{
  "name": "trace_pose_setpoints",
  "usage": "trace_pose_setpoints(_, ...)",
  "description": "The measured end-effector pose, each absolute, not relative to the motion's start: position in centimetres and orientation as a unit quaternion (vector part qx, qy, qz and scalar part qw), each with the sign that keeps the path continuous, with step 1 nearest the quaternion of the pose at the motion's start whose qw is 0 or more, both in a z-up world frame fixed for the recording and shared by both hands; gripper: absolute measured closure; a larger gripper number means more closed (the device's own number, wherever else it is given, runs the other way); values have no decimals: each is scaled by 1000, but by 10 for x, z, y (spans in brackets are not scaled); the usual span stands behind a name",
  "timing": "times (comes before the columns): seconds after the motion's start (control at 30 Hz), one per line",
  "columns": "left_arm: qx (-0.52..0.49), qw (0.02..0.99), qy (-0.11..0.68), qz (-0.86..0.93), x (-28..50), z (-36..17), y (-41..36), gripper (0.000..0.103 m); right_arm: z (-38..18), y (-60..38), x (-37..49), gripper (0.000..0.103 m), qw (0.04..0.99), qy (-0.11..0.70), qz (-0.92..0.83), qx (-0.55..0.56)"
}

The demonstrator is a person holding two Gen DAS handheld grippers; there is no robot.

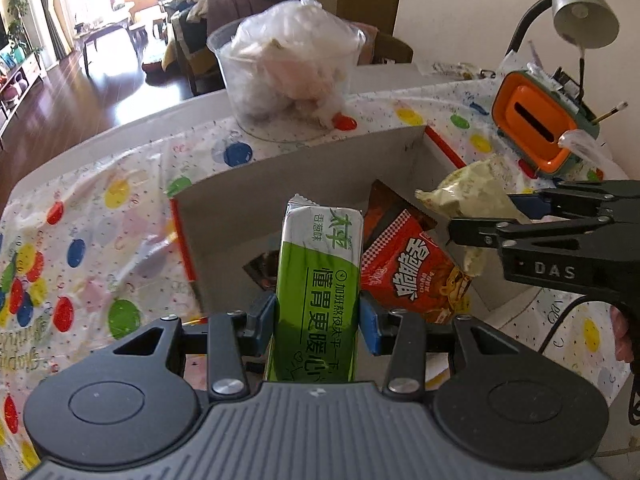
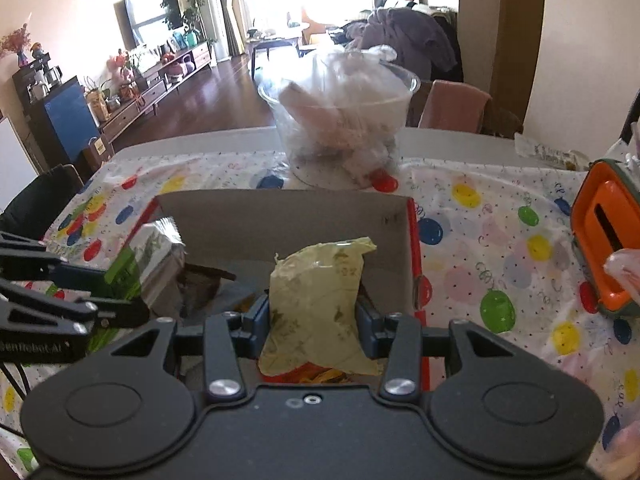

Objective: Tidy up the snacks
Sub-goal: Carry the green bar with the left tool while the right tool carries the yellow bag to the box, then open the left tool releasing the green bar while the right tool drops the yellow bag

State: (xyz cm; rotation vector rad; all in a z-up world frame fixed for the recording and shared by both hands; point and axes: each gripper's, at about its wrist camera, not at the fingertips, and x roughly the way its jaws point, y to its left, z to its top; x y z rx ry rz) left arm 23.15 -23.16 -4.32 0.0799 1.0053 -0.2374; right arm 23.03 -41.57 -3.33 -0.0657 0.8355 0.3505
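Observation:
My left gripper (image 1: pixel 318 314) is shut on a green and white cracker pack (image 1: pixel 320 280), held above the near edge of an open cardboard box (image 1: pixel 280 168). Inside the box lie a red snack bag (image 1: pixel 412 276) and a dark wrapper. My right gripper (image 2: pixel 312 316) is shut on a pale yellow-green snack bag (image 2: pixel 316 300), also over the box (image 2: pixel 280 216). From the left wrist view that bag (image 1: pixel 468 196) hangs at the right with the right gripper (image 1: pixel 480 220) on it. The right wrist view shows the cracker pack (image 2: pixel 156 256) at the left.
A clear plastic tub (image 1: pixel 288 76) stuffed with plastic bags stands behind the box. An orange and green container (image 1: pixel 536 124) and a grey desk lamp (image 1: pixel 584 8) stand at the right. A balloon-print tablecloth (image 1: pixel 92 240) covers the table. Chairs stand beyond the far edge.

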Motion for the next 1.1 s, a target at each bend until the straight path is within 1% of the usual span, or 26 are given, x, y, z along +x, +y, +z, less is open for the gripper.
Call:
trace_pose_setpoints(0.47, 49, 831, 546, -93, 276, -87, -257, 61, -71, -405, 276, 60, 874, 442, 200, -33)
trace_pose_setpoints(0.67, 58, 818, 566, -88, 286, -97, -263, 61, -81, -405, 284, 59, 862, 461, 208, -36)
trace_pose_setpoints(0.87, 67, 816, 566, -91, 288, -98, -267, 61, -81, -407, 284, 58, 857, 467, 215, -25)
trace_pose_setpoints(0.93, 70, 817, 565, -92, 286, -98, -268, 61, -82, -408, 283, 57, 857, 468, 217, -20)
trace_pose_setpoints(1.1, 75, 823, 555, -93, 280, -95, -270, 58, -78, -411, 278, 46, 859, 464, 216, -14)
